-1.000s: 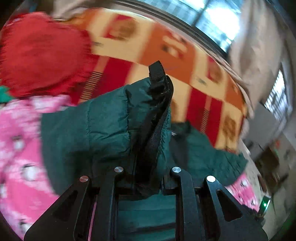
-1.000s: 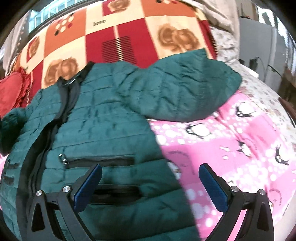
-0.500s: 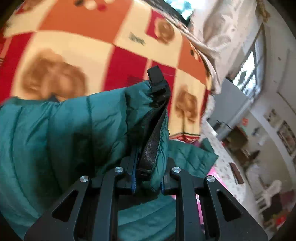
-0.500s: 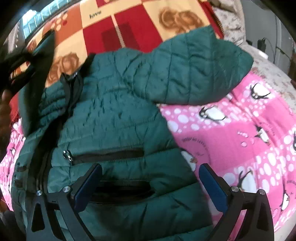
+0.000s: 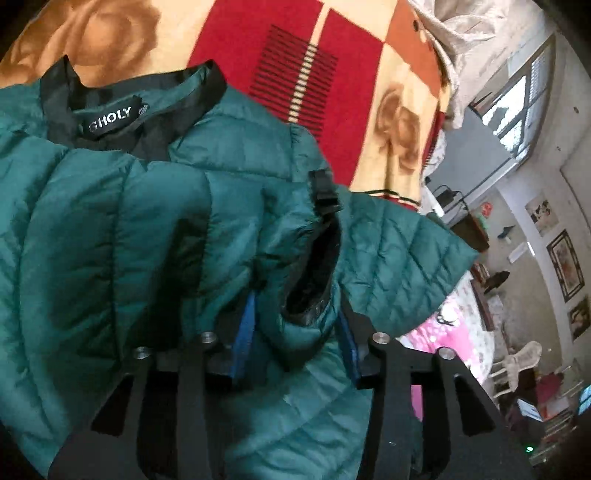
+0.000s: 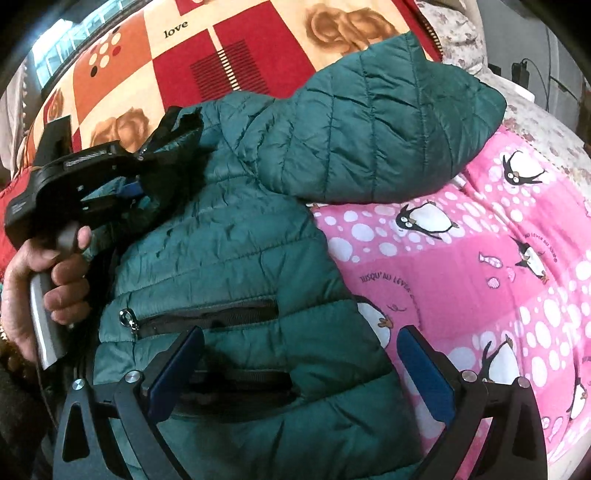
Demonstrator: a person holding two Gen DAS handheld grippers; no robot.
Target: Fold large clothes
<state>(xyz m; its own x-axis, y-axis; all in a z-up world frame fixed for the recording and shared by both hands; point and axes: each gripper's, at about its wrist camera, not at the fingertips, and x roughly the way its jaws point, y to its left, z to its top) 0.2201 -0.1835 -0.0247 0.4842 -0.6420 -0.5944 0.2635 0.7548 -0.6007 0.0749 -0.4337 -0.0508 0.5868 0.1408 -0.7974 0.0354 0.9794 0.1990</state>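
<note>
Green quilted jacket [image 6: 229,258] sprawls mid-frame over the pink blanket [image 6: 480,258], its cuff [image 5: 310,280] pinched in the left gripper [image 5: 295,317] to carry the sleeve across, while the right gripper [image 6: 301,373] hovers wide-jawed, empty, at lower frame.

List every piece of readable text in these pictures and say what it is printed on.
"GHOLY": neck label of the green puffer jacket.
"love": checked rose blanket.
"JUSQU'AU LEVER": pink penguin sheet; the rest of that line and its repeat nearby are too blurred to read.
</note>
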